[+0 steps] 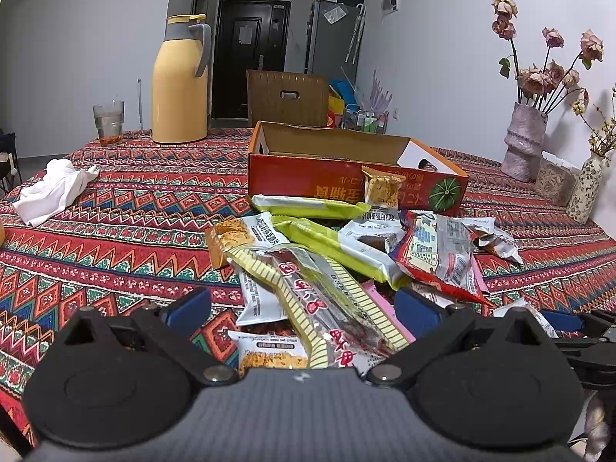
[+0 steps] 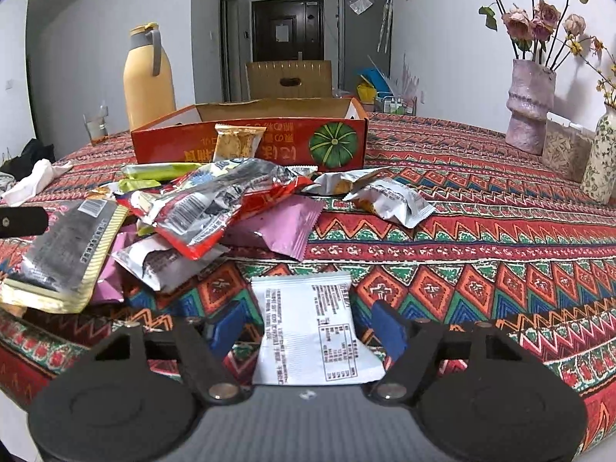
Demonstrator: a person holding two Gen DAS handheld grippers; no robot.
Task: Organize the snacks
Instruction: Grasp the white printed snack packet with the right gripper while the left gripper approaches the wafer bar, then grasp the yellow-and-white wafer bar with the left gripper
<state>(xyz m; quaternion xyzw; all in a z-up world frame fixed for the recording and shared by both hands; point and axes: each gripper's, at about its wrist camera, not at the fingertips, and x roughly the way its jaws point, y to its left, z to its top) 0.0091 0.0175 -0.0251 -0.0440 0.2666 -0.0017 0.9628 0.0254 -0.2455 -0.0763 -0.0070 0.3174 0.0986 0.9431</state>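
Snack packets heaped before a red carton

The right gripper [image 2: 310, 327] straddles a white packet [image 2: 312, 331] of small print – pads not touching; the left gripper [image 1: 302, 304] stands wide over the pile [image 1: 346, 254]. One wrapper [image 1: 269, 350] reads "seed oat crisps"; the carton [image 1: 346, 181] bears upside-down characters.

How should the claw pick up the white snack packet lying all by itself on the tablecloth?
Grip the white packet across its two long side edges, near the end closest to the right claw, coming down from above. It lies flat, apart from the heap, with its long axis running straight between the fingers. The blue pads already stand on either side, not clearly touching.
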